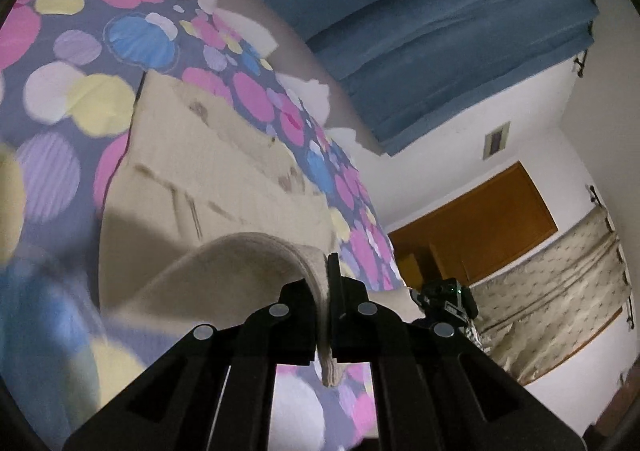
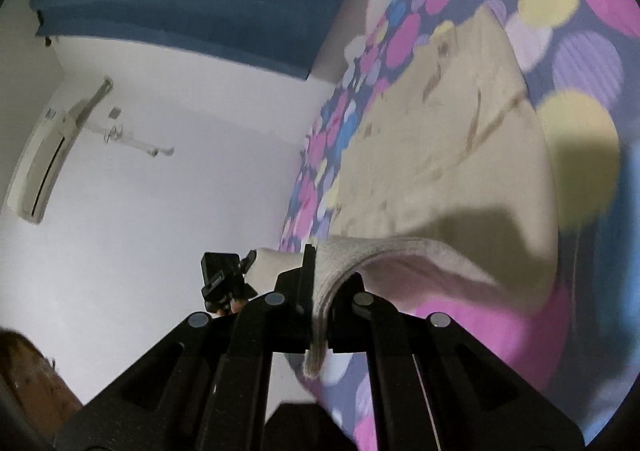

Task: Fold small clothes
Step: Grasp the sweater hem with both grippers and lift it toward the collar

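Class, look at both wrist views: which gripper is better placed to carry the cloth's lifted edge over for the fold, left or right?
Neither clearly. The left gripper and the right gripper are each shut on the near edge of the beige cloth, lifted off the spotted sheet, so both should probably move together.

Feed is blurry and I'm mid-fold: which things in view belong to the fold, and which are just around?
In the job:
- beige garment, lying on the bedsheet, near edge lifted
- left tongs, shut on that edge
- right tongs, shut on the same edge

Just around:
- spotted bedsheet
- blue curtain
- wall air conditioner
- wooden door
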The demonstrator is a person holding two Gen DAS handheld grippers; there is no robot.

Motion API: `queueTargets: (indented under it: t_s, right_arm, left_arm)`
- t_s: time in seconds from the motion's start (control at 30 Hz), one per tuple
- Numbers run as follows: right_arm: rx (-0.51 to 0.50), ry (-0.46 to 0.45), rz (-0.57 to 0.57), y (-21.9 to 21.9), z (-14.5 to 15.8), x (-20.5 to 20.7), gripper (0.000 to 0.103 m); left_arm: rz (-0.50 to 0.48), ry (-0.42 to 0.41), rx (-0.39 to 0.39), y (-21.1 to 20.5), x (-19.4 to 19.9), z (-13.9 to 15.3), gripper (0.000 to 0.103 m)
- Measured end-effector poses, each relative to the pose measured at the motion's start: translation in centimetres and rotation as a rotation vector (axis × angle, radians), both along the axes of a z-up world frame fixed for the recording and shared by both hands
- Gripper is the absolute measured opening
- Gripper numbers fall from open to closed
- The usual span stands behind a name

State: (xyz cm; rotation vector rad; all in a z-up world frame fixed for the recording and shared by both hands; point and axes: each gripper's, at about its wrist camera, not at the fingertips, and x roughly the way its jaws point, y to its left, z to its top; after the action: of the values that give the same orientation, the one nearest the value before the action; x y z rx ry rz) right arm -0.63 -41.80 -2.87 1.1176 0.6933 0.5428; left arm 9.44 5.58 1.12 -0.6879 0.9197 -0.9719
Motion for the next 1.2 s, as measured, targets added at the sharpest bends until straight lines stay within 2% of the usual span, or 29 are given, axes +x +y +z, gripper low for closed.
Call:
queueTargets:
  t_s: [0.17,0.33,0.47,0.6,0.67,0.73,0.8,0.87,0.97,1.07,1.2]
  right_arm:
    - [0.050,0.063,-0.030,-2.7,-3.0,6.3,0.004]
    - [0.069,0.151,-0.057,-4.6,-6.8,11.1,0.004]
    - [0.074,0.211,-0.081,-5.5,-9.5,13.8,0.004]
    - [0.081,0.240,-0.081,-5.5,-11.0,14.9,0.006]
    - [0.104,0.239,-0.072,-5.6,-11.0,14.7,0.009]
    - [0.088,0.219,-0.064,-5.8,-10.3,14.2,0.020]
    - [0.058,0.201,-0.073,-6.0,-9.4,13.5,0.042]
    - [0.006,0.180,-0.089,-6.5,-8.2,12.9,0.049]
    - [-0.092,0.181,-0.109,-6.9,-7.0,12.7,0.050]
    - [-0.126,0.201,-0.110,-7.1,-7.1,13.6,0.050]
    - [-0.201,0.224,-0.090,-6.9,-7.3,15.3,0.050]
  left_arm:
    - [0.032,0.064,0.028,-1.5,6.4,-2.7,0.004]
    - [0.053,0.129,0.093,-3.4,11.6,-6.1,0.004]
    - [0.057,0.171,0.135,-4.0,14.1,-8.5,0.004]
    - [0.015,0.163,0.162,-4.4,15.1,-9.6,0.005]
    - [0.000,0.132,0.170,-4.2,14.8,-9.2,0.009]
    - [-0.002,0.084,0.178,-3.5,14.2,-8.2,0.014]
    - [0.009,0.054,0.182,-2.9,14.0,-7.5,0.032]
    - [0.036,0.016,0.206,-2.0,13.6,-6.8,0.040]
    - [0.041,0.010,0.260,-1.6,13.9,-7.1,0.040]
    - [0.039,0.039,0.283,-1.7,14.5,-7.8,0.040]
    - [0.020,0.024,0.335,-2.6,15.3,-8.0,0.040]
